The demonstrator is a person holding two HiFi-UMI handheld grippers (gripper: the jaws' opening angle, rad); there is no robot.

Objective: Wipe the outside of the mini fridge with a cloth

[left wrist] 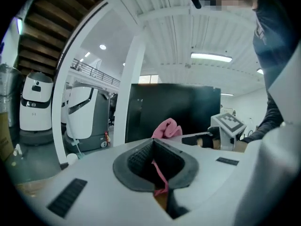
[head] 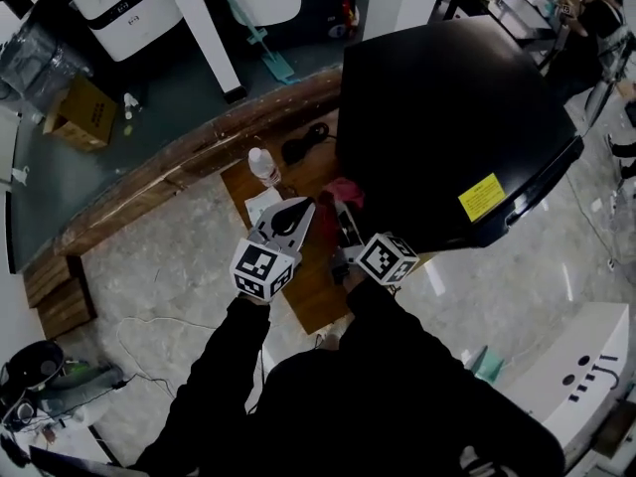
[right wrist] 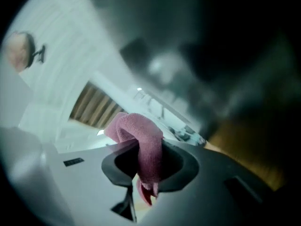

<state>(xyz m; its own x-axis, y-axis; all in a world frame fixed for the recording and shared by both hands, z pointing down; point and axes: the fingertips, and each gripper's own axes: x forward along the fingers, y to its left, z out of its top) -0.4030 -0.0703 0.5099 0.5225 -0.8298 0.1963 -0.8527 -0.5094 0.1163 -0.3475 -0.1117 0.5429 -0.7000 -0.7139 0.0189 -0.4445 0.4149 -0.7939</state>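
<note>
Head view, then: where was the fridge?
— The black fridge (head: pixel 447 117) filled the 1 o'clock part of that view. A wooden surface (head: pixel 316 301) showed at its 7 o'clock side. The left tongs (head: pixel 288 219) and right tongs (head: pixel 345 229) were side by side over that surface, just beside the fridge's near corner.

And the cloth?
— The pink cloth (head: pixel 347 191) was bunched at 12 o'clock from the right tongs, close against the fridge's side. Whether it touched the fridge I couldn't tell.

What had hold of it?
— In the right gripper view the right tongs were clamped on it. A thick fold looped up over the jaws and a tail hung below them. In the left gripper view the left tongs were closed too, with only a thin pink strip of the cloth pinched in the gap.

Anything else nearby?
— A small clear bottle (head: pixel 262 166) stood at 11 o'clock from the left tongs. A black cord (head: pixel 303 145) lay at 2 o'clock from the bottle.
</note>
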